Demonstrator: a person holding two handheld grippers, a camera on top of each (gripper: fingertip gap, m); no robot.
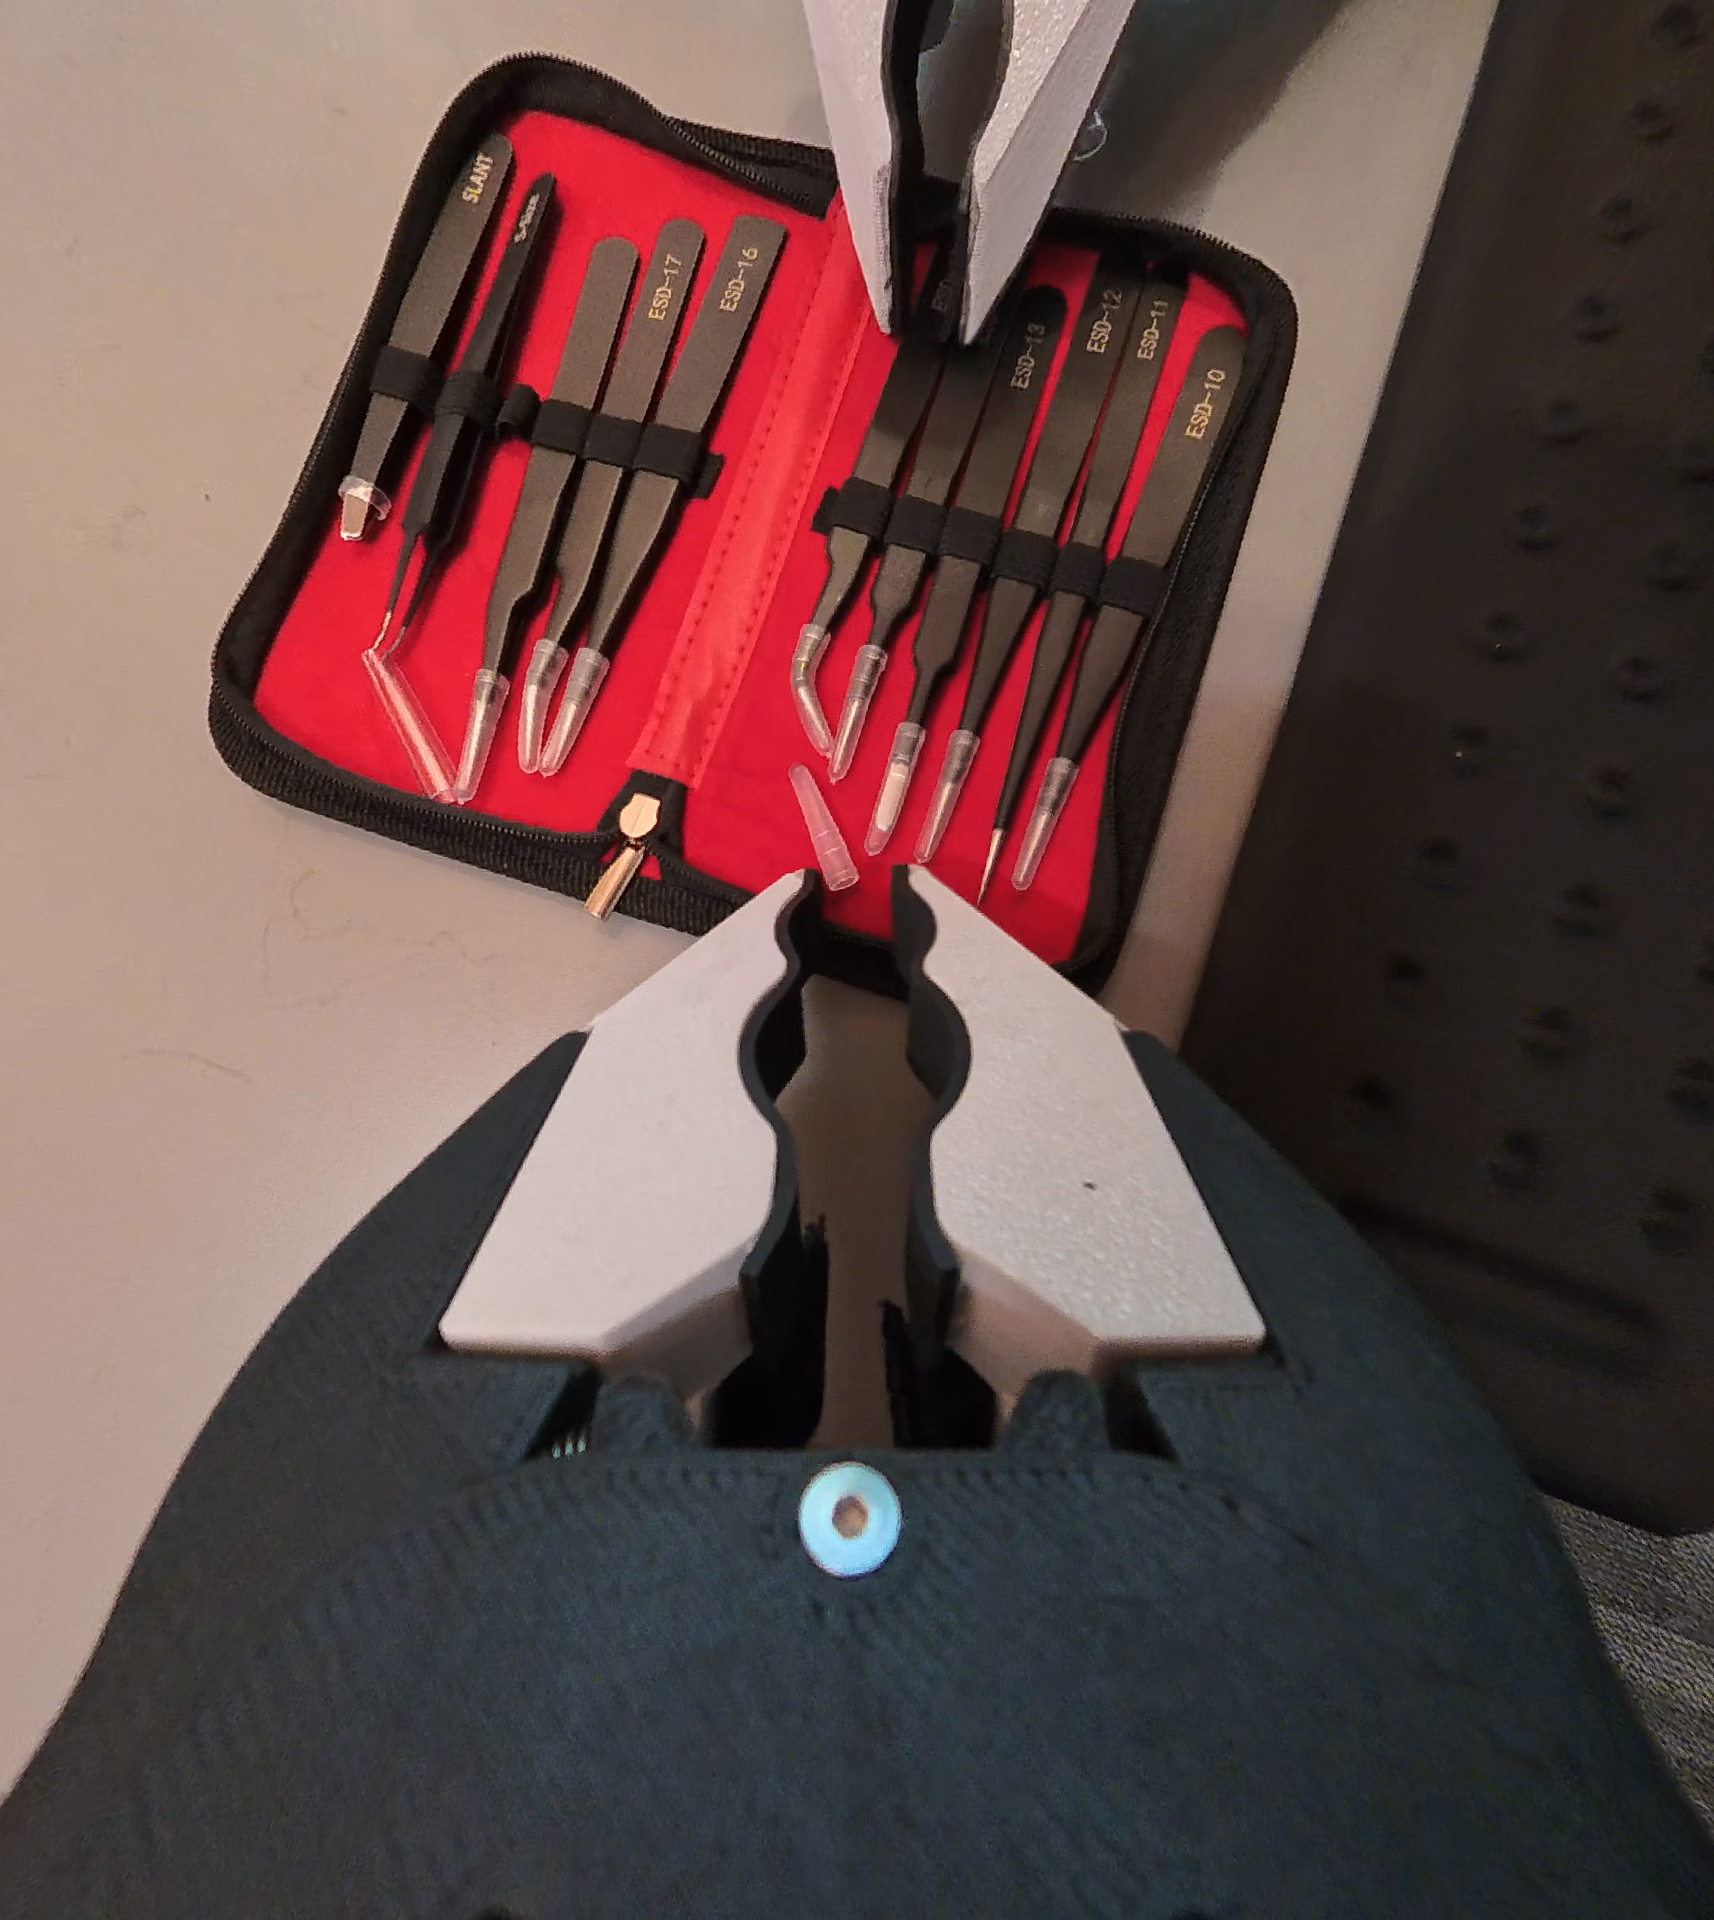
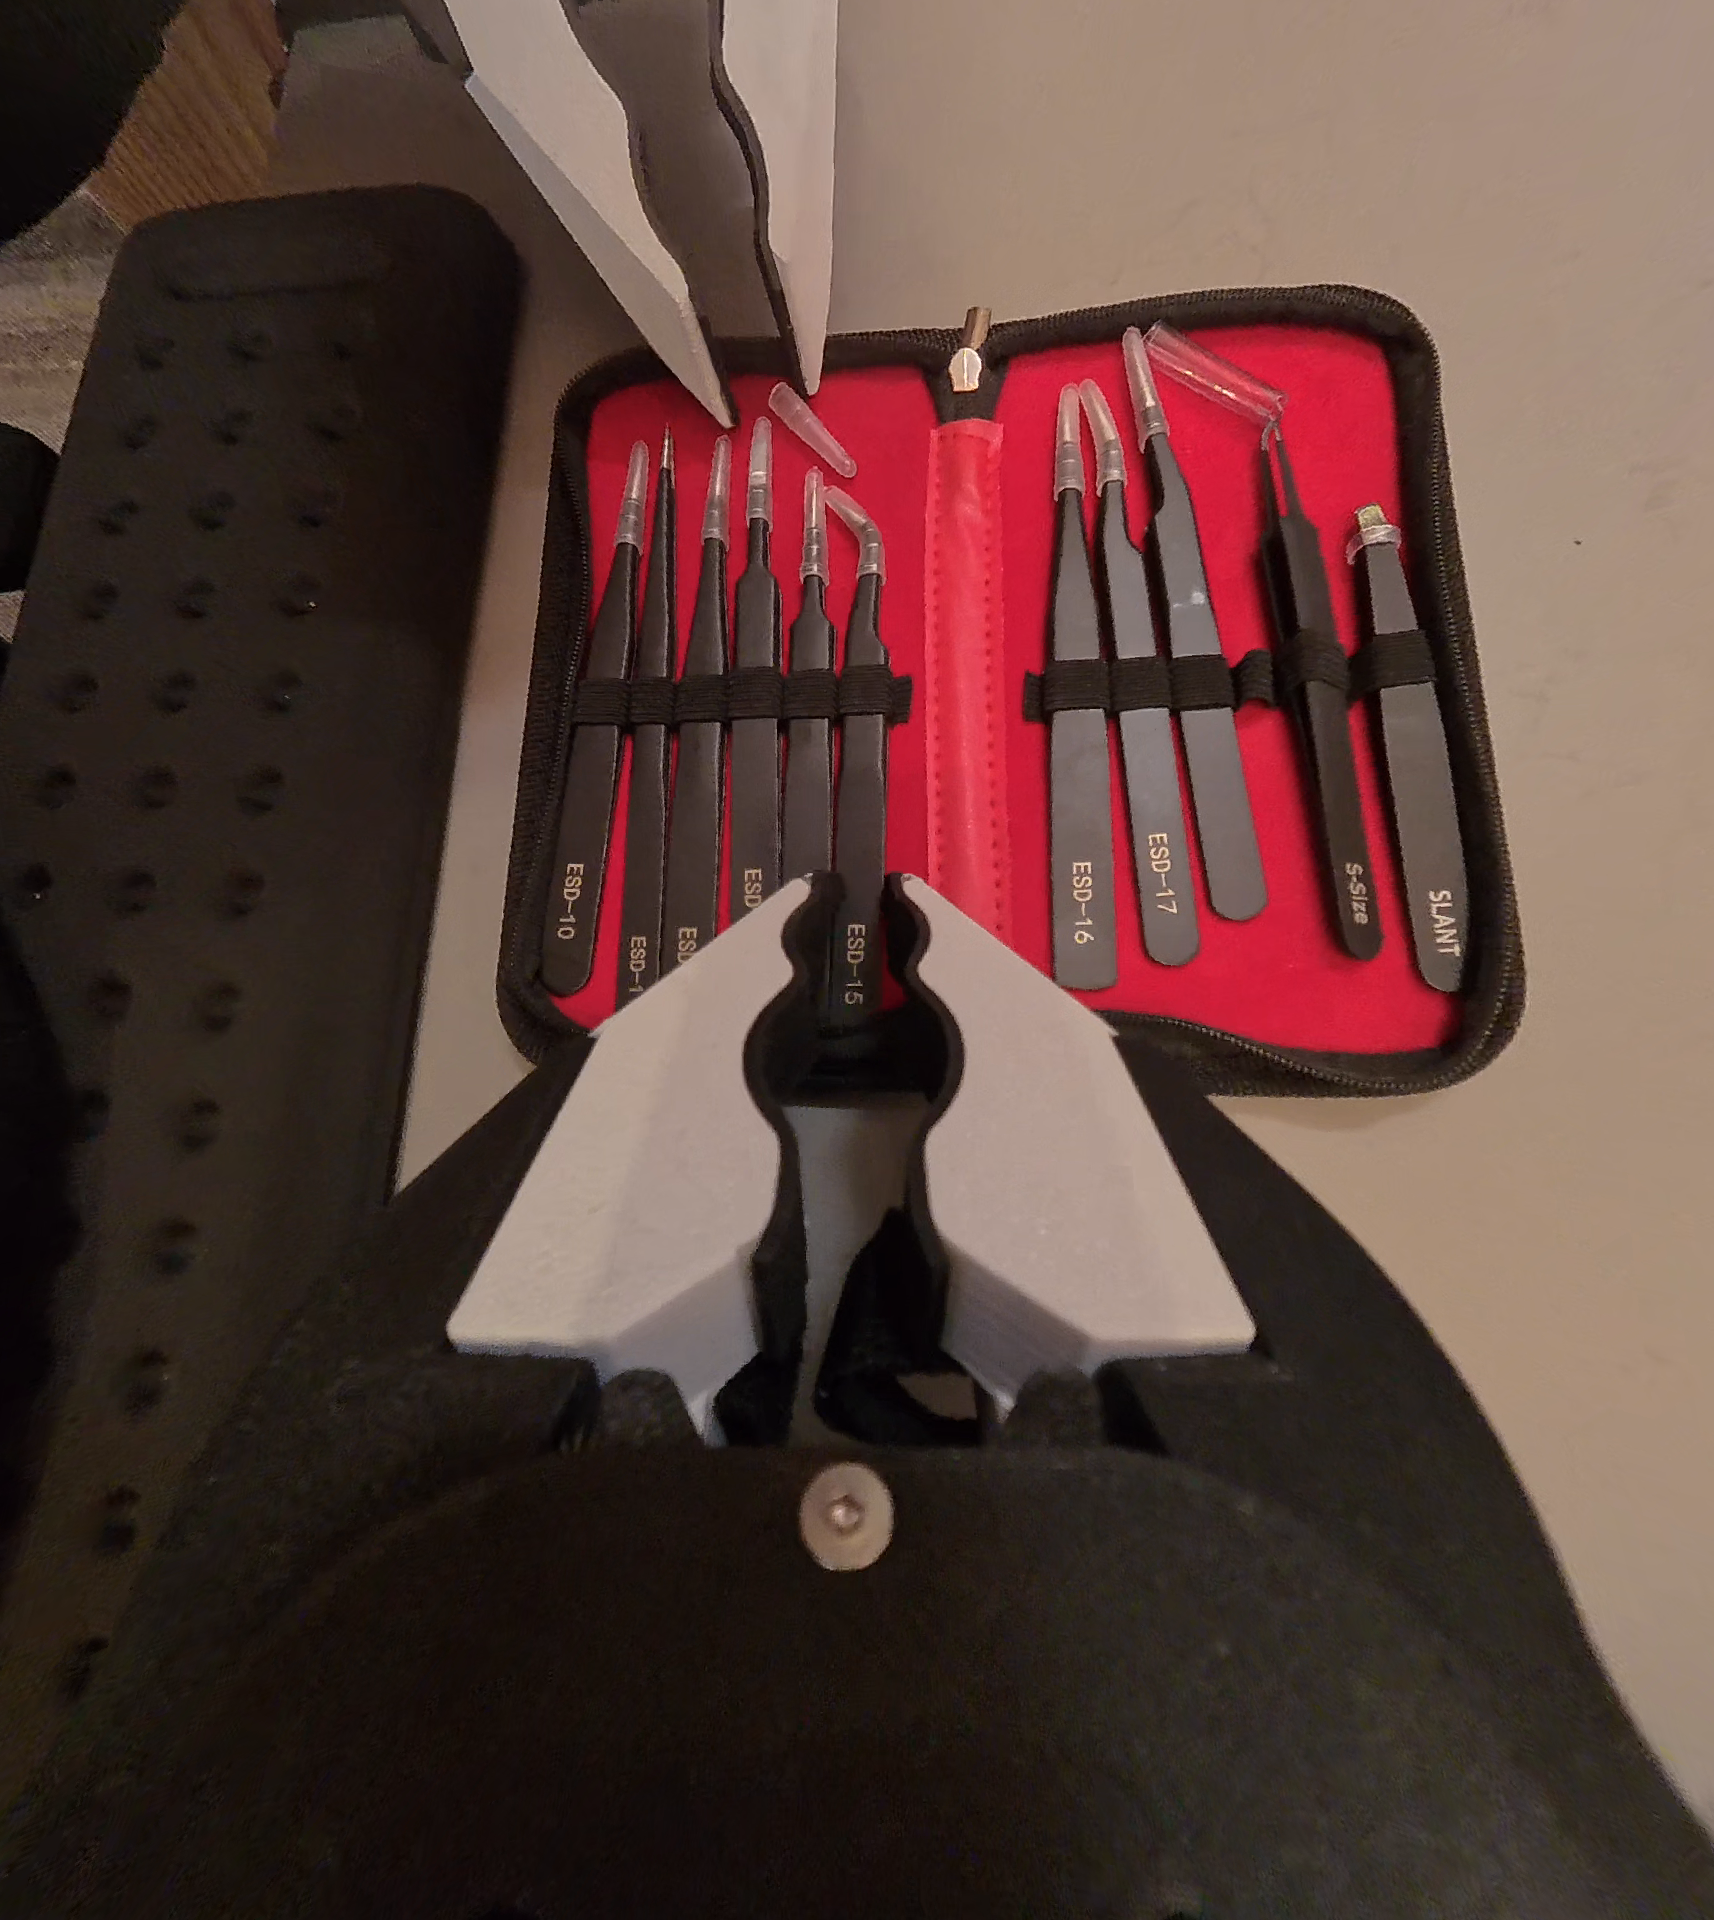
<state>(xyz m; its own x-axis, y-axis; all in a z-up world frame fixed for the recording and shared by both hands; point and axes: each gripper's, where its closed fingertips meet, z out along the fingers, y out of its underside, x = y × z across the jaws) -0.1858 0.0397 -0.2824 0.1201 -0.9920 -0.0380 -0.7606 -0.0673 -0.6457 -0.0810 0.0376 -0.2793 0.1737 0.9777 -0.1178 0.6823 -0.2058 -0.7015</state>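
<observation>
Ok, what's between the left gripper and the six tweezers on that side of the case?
One loose clear cap lies on the red lining, just off the left gripper tips. Both wrist views show it.

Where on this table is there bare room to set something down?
The bare table beside the open tweezer case, on the side away from the black perforated pad, is free. The gap between case and pad is narrow, and both grippers crowd that half of the case.

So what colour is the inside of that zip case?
Red lining, clearest in the right wrist view.
</observation>
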